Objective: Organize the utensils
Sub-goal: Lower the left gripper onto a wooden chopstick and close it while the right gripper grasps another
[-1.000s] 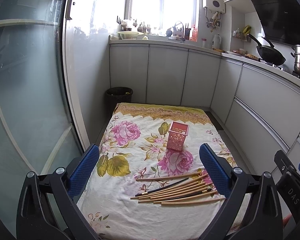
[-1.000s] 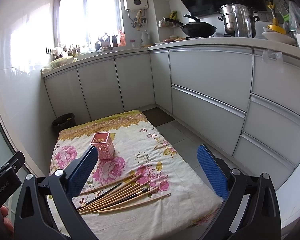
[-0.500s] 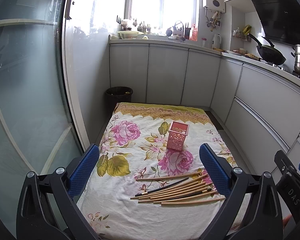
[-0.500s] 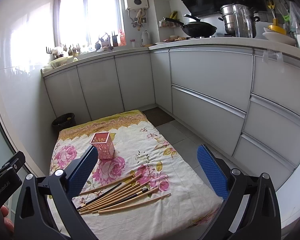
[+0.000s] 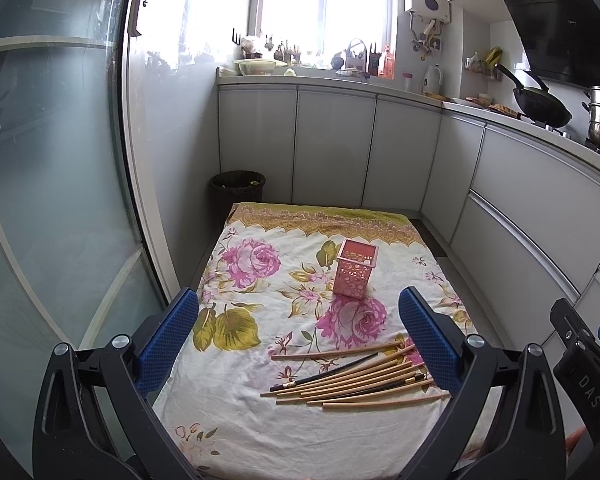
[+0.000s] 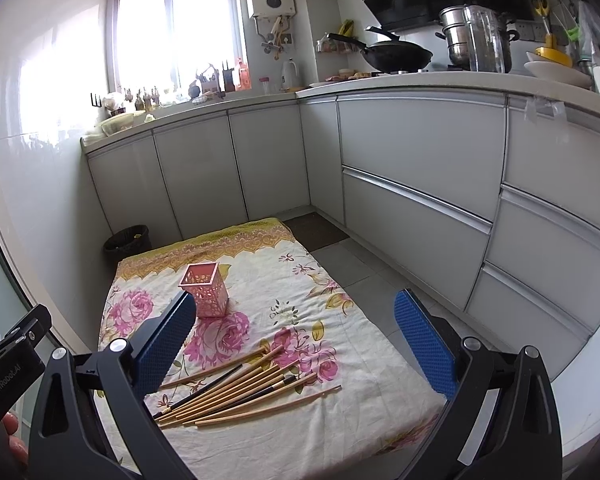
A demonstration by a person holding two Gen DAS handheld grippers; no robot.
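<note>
Several wooden and dark chopsticks (image 5: 356, 376) (image 6: 244, 390) lie in a loose fan on the near part of a floral cloth (image 5: 260, 336) (image 6: 360, 364). Farther back on the cloth a pink perforated square holder (image 5: 356, 269) (image 6: 205, 289) stands upright with nothing showing inside it. My left gripper (image 5: 298, 334) hangs open above the cloth's near end, nothing between its blue pads. Over the same end my right gripper (image 6: 294, 338) is open too, holding nothing. Each gripper's black body shows at the edge of the other's view.
The cloth covers a low surface on the kitchen floor. White cabinets (image 6: 416, 184) run along the right and back. A dark waste bin (image 5: 238, 190) stands behind the cloth's far left corner, and a glass sliding door (image 5: 60, 200) is on the left. A wok (image 6: 396, 56) and pots sit on the counter.
</note>
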